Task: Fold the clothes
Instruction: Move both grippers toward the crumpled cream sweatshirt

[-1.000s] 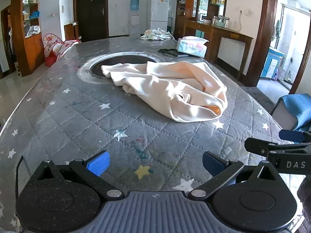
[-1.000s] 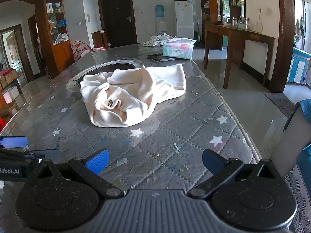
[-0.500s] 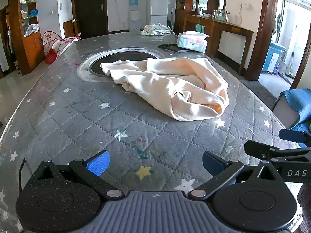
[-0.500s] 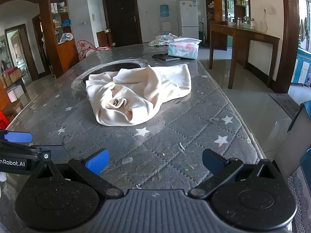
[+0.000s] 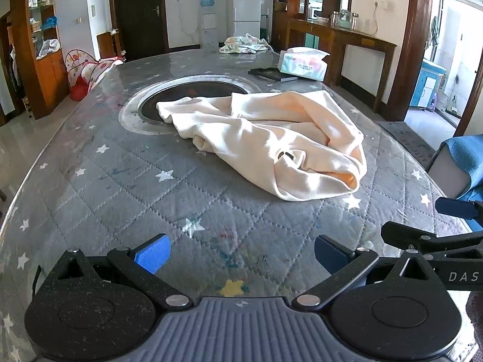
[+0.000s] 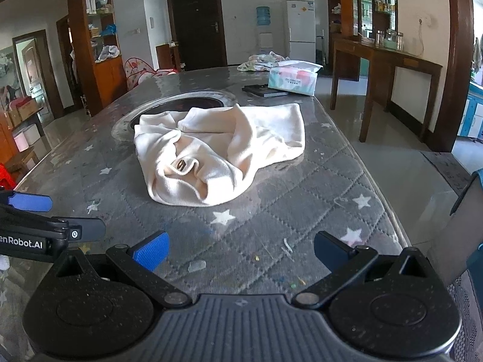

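Since the earlier pictures both tools have come forward over the table (image 5: pixel 90 181), and the cream garment (image 5: pixel 271 138) now sits larger and closer in each view; the cloth itself has not shifted.

The left gripper (image 5: pixel 241 252) hangs with its fingers spread wide and nothing between them, above the quilted star-patterned cover at the near end. The right gripper (image 6: pixel 241 249) is the same: wide apart, empty, hovering near the table's edge. Each tool shows in the other's view, the right one at 3 o'clock of the left camera, the left one at 9 o'clock of the right camera.

The garment lies crumpled in a heap near the middle of the table, at about 12 o'clock from both tools. Its far end drapes over the rim of the round dark inset (image 5: pixel 187 96). Beyond it, toward 1 o'clock, stand a tissue pack (image 5: pixel 302 63) and a flat dark item just beside it.

This looks like the approach step, with no folding begun. The next move probably calls for reaching the near hem at two well-separated points, pinching a single layer each, then lifting and spreading the cloth flat before any fold. The bunched layers may make picking just one edge awkward.
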Motion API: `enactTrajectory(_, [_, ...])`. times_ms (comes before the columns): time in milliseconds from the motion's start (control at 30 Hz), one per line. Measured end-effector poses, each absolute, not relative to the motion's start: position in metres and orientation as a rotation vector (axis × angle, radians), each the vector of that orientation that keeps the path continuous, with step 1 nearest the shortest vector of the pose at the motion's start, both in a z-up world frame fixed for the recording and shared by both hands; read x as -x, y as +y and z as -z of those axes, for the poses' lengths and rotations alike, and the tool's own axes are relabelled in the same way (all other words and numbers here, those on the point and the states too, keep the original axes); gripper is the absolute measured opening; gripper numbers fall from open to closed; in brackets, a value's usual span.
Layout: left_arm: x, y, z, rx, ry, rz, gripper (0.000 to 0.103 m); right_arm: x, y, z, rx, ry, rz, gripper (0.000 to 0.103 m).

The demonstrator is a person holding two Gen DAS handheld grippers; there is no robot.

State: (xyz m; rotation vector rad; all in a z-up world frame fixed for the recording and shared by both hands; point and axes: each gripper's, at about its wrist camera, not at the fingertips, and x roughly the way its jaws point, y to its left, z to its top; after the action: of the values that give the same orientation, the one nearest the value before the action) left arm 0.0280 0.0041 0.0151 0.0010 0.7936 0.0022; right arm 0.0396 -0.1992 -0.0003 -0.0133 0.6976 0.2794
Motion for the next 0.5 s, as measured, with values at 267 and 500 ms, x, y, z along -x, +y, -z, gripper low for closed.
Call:
enactTrajectory(267, [-0.042,0.006,-0.018,-0.005,0.795,-0.005,0.103,-0.053,-0.194,-0.003,0.025,0.688,-0.288,0.102])
enactTrajectory(500, [-0.055,0.008,-0.018,-0.002,0.802,-0.015,0.103,-0.064,-0.192,-0.006,0.027,0.683,-0.298,0.099])
